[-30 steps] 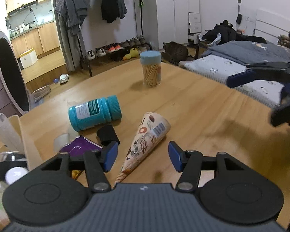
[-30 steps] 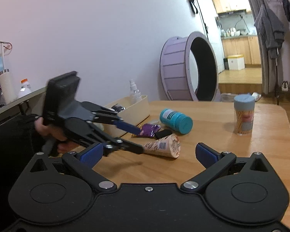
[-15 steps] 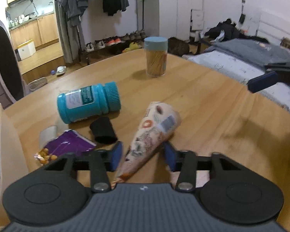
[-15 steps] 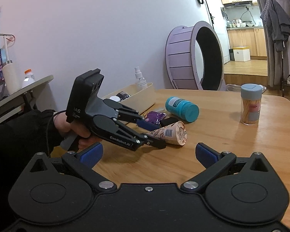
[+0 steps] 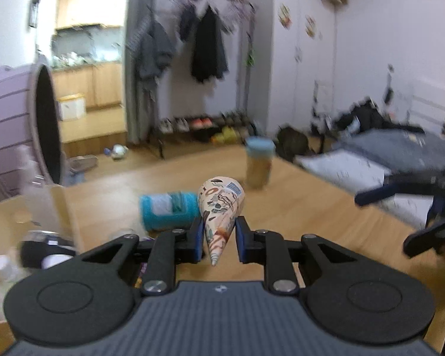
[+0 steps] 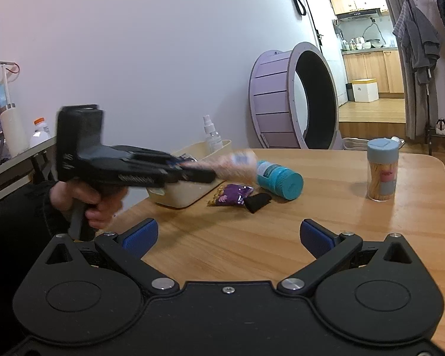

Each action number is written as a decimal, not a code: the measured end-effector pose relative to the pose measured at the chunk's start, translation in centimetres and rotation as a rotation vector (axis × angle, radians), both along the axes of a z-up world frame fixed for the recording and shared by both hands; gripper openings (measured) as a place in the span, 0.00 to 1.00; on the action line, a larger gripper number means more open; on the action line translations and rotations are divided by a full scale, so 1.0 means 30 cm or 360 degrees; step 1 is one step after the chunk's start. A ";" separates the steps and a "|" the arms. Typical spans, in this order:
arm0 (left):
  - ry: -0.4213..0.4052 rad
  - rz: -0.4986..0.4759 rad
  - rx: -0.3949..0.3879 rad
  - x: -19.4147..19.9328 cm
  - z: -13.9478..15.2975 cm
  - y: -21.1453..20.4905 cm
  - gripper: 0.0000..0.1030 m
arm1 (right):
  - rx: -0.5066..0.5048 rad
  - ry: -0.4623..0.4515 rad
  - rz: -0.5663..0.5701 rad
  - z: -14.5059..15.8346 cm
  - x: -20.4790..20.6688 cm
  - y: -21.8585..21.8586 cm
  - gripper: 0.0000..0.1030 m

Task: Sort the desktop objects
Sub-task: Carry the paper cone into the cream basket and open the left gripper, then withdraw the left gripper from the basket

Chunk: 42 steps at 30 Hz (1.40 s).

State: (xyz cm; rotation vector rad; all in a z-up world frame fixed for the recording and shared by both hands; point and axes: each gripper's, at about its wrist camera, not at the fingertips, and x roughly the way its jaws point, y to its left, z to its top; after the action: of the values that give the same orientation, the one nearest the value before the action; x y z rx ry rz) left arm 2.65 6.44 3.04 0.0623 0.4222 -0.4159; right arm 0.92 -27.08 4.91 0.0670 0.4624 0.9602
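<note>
Our left gripper (image 5: 217,238) clamps the patterned paper cone (image 5: 221,207) near its tip, lifted above the wooden table (image 6: 252,246). Our right gripper (image 6: 227,235) hangs wide apart, empty. Beyond lie a purple snack packet (image 6: 233,195), a teal bottle (image 6: 279,179) on its side, and an upright blue-lidded toothpick jar (image 6: 382,173).

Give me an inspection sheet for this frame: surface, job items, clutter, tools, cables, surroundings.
Surface: wooden table, bare near the right tool.
Job's things: printed cone held off the table; teal bottle on its side; toothpick jar upright; purple packet; black roll.
Clutter: cream bin with spray bottle.
Grippers: left tool shut on cone; right tool open, empty.
Cables: nothing seen.
Surroundings: purple wheel, clothes rack.
</note>
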 end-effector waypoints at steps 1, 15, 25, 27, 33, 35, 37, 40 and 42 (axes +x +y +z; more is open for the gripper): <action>-0.0028 0.0036 -0.0027 -0.017 0.015 0.021 0.21 | 0.0001 -0.0002 0.0007 0.000 -0.001 0.008 1.00; -0.0068 0.0881 -0.0217 -0.019 0.061 0.341 0.21 | -0.0045 0.0017 0.0021 -0.023 -0.003 0.077 1.00; 0.0134 0.1087 -0.0070 0.119 0.027 0.341 0.32 | -0.0076 0.0030 -0.0008 -0.036 0.002 0.095 1.00; 0.0115 0.1072 -0.0088 0.094 0.045 0.341 0.38 | -0.0070 0.0034 -0.0025 -0.035 0.005 0.087 1.00; 0.0055 0.0971 -0.0115 0.013 0.070 0.315 0.42 | -0.0056 0.0010 -0.0062 -0.031 0.007 0.070 1.00; 0.0050 0.0926 -0.0121 -0.002 0.071 0.296 0.42 | -0.0060 0.0002 -0.0077 -0.032 0.009 0.067 1.00; 0.0043 0.0884 -0.0118 -0.016 0.070 0.274 0.42 | -0.0059 -0.0017 -0.0107 -0.031 0.010 0.061 1.00; 0.0034 0.0813 -0.0132 -0.046 0.064 0.238 0.43 | -0.0055 -0.0029 -0.0158 -0.028 0.022 0.051 1.00; 0.0031 0.0767 -0.0148 -0.062 0.058 0.209 0.43 | -0.0058 -0.0041 -0.0203 -0.027 0.038 0.045 1.00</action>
State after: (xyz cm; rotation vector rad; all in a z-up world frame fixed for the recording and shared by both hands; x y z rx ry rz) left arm 0.79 12.71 4.79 -0.1329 0.4215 0.0394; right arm 2.04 -25.74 4.11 0.0507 0.4461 0.8262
